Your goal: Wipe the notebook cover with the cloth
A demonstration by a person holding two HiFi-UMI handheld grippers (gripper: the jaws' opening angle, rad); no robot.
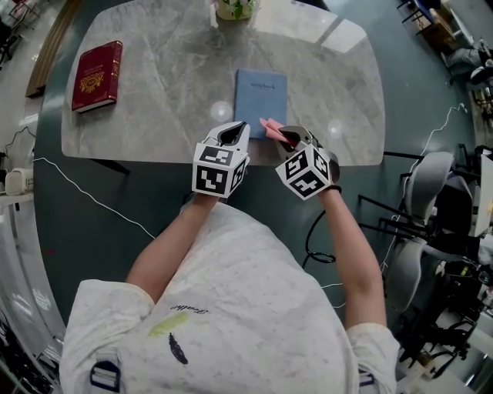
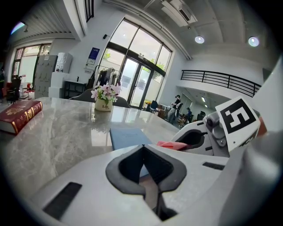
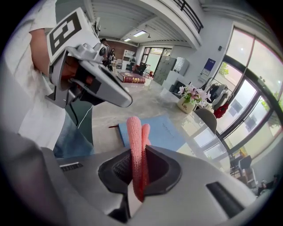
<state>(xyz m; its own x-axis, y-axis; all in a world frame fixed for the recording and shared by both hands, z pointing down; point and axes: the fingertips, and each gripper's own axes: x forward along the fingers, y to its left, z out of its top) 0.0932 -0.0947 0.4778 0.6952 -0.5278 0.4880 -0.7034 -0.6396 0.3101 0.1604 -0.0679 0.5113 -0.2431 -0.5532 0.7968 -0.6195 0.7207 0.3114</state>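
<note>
Head view: a grey marbled tabletop [image 1: 154,115] is seen from above, with a blue notebook [image 1: 260,101] lying closed and flat near the middle of the frame, close to the tabletop's lower edge. A red book [image 1: 97,75] is placed at the upper left, well apart from the notebook, and a flower pot [image 1: 235,8] is cut off by the top edge. The left hand-held gripper [image 1: 240,128] is held just beside the notebook's lower left corner. The right hand-held gripper [image 1: 286,137] is held at the lower right corner, with a pink cloth [image 1: 269,127] projecting from it over that corner. Whether the cloth touches the cover cannot be told.

Left gripper view: the jaws of the left hand-held gripper [image 2: 142,148] are brought together at their tips, with nothing held between them. The notebook [image 2: 128,137] is seen just beyond them at the centre, and the cloth [image 2: 172,144] at centre right.

Right gripper view: the jaws of the right hand-held gripper [image 3: 140,152] are clamped on the folded cloth [image 3: 135,141], which stands upright out of them. The notebook [image 3: 163,132] lies beyond at the centre, and the left hand-held gripper [image 3: 124,99] is seen at the upper left.
</note>
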